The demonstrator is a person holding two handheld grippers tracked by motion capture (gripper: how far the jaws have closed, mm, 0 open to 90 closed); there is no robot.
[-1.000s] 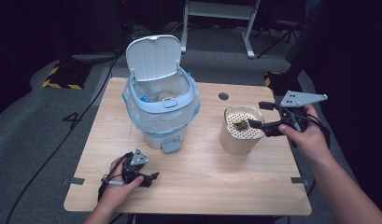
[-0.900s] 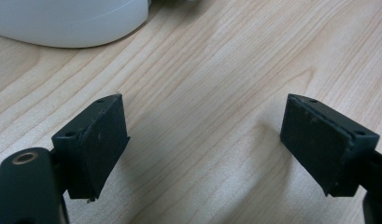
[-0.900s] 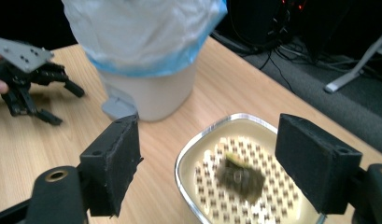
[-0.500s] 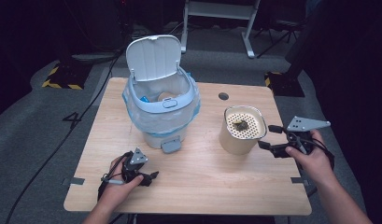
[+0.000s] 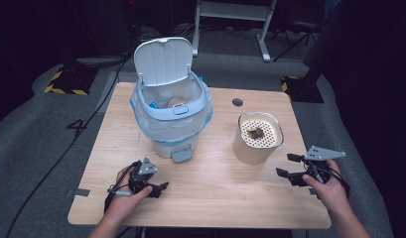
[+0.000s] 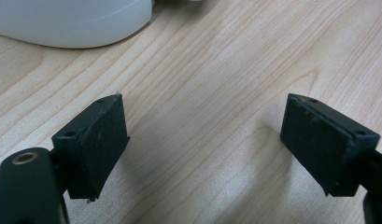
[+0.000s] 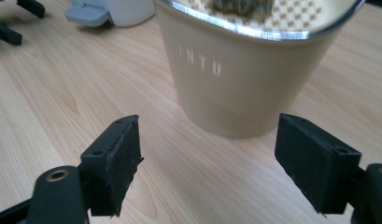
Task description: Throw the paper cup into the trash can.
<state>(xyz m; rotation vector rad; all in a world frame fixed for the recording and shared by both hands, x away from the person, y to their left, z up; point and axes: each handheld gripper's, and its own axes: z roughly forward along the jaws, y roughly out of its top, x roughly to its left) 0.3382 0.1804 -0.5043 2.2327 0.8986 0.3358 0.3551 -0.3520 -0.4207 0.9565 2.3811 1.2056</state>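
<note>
Beige cup (image 5: 257, 139) is standing free at centre right now that I am drawing my right tongs (image 5: 292, 166), wide and empty, back from it, release done.

Readable marks I found on the rig: two.

On the side wall of the beige round plastic container with a metal rim (image 7: 235, 79) I read pale raised letters "INTU" in the right gripper view; whatever preceded the "I" was cut off by the curve, so I could not tell the whole word. In the high view I saw a large dark "4" (image 5: 77, 127) marked on the grey carpeted floor (image 5: 36, 144) left of the table. Nothing else was legible.
</note>
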